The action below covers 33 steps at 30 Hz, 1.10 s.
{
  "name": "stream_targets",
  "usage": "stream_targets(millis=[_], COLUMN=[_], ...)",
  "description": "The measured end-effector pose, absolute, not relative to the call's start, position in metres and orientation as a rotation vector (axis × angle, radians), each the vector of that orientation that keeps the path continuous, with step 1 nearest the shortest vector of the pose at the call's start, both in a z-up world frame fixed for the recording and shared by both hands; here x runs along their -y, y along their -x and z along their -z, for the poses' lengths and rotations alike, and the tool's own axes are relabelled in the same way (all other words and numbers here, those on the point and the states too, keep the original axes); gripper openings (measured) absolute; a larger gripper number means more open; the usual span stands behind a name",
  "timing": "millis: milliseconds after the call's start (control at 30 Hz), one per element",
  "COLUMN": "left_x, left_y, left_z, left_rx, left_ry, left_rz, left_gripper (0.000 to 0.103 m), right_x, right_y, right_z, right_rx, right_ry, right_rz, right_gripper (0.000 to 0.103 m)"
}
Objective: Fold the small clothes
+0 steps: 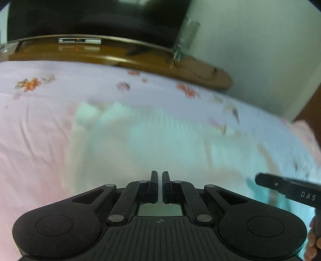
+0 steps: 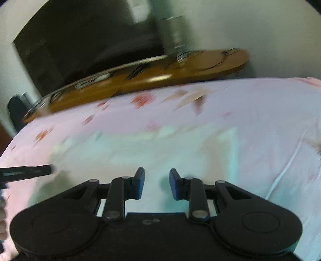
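Observation:
A pale mint and white garment (image 1: 144, 136) lies spread on a pink sheet with flowers (image 1: 30, 124); both views are blurred. My left gripper (image 1: 159, 175) hovers over the garment's near part, shut, with nothing seen between its pads. In the right wrist view the same garment (image 2: 160, 144) lies under my right gripper (image 2: 156, 174). Its jaws stand apart with only flat cloth showing below the gap. One finger of the right gripper (image 1: 280, 185) pokes in at the left wrist view's right edge. The left gripper's finger (image 2: 28, 172) shows at the far left of the right wrist view.
A glossy brown wooden board (image 1: 120, 54) runs along the far edge of the sheet, with a small silvery object (image 1: 80, 41) on it. Behind it stand a large black panel (image 1: 90, 18) and a pale wall (image 1: 260, 50). A person's hand (image 1: 313, 241) is at the lower right.

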<state>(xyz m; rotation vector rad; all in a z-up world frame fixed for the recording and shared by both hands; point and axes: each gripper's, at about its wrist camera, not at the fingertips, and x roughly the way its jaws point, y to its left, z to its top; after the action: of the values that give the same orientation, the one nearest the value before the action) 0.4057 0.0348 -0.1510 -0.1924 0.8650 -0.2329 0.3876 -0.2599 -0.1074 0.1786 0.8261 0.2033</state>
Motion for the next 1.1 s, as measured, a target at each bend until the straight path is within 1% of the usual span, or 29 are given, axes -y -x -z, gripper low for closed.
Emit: stream_targets(millis=[100, 167, 233, 300, 333, 500, 800, 900, 967, 1000, 1033, 1100], left_x=[-0.040, -0.049, -0.052, -0.050, -0.047, -0.049, -0.051, -0.053, -0.054, -0.054, -0.055, -0.056], left_y=[-0.407, -0.410, -0.407, -0.395, -0.388, -0.355, -0.315, -0.309, -0.305, -0.303, -0.301, -0.298], left_z=[0.164, 0.163, 0.159, 0.154, 0.153, 0.158, 0.157, 0.156, 0.155, 0.155, 0.155, 0.154], left_rx=[-0.858, -0.893, -0.918, -0.927, -0.925, -0.941, -0.947, -0.951, -0.954, -0.954, -0.954, -0.959], left_ry=[0.227, 0.316, 0.337, 0.299, 0.276, 0.235, 0.170, 0.170, 0.164, 0.158, 0.154, 0.150], left_rz=[0.210, 0.193, 0.173, 0.165, 0.166, 0.151, 0.149, 0.150, 0.154, 0.155, 0.156, 0.163], left_gripper=[0.001, 0.001, 0.001, 0.001, 0.001, 0.001, 0.001, 0.001, 0.001, 0.001, 0.001, 0.001], right_x=[0.240, 0.237, 0.238, 0.237, 0.235, 0.217, 0.196, 0.200, 0.202, 0.200, 0.199, 0.201], right_y=[-0.381, -0.384, -0.386, -0.382, -0.376, -0.345, -0.299, -0.295, -0.289, -0.288, -0.288, -0.289], right_z=[0.123, 0.139, 0.136, 0.127, 0.122, 0.112, 0.136, 0.130, 0.120, 0.119, 0.122, 0.133], right_rx=[-0.843, -0.853, -0.858, -0.863, -0.851, -0.836, -0.899, -0.893, -0.857, -0.850, -0.862, -0.920], right_ry=[-0.105, -0.063, -0.092, -0.124, -0.126, -0.114, 0.029, -0.021, -0.037, -0.019, 0.008, 0.019], right_rz=[-0.186, -0.155, -0.131, -0.124, -0.135, -0.186, -0.162, -0.138, -0.136, -0.131, -0.123, -0.108], right_gripper=[0.031, 0.030, 0.028, 0.030, 0.033, 0.034, 0.034, 0.034, 0.036, 0.039, 0.041, 0.041])
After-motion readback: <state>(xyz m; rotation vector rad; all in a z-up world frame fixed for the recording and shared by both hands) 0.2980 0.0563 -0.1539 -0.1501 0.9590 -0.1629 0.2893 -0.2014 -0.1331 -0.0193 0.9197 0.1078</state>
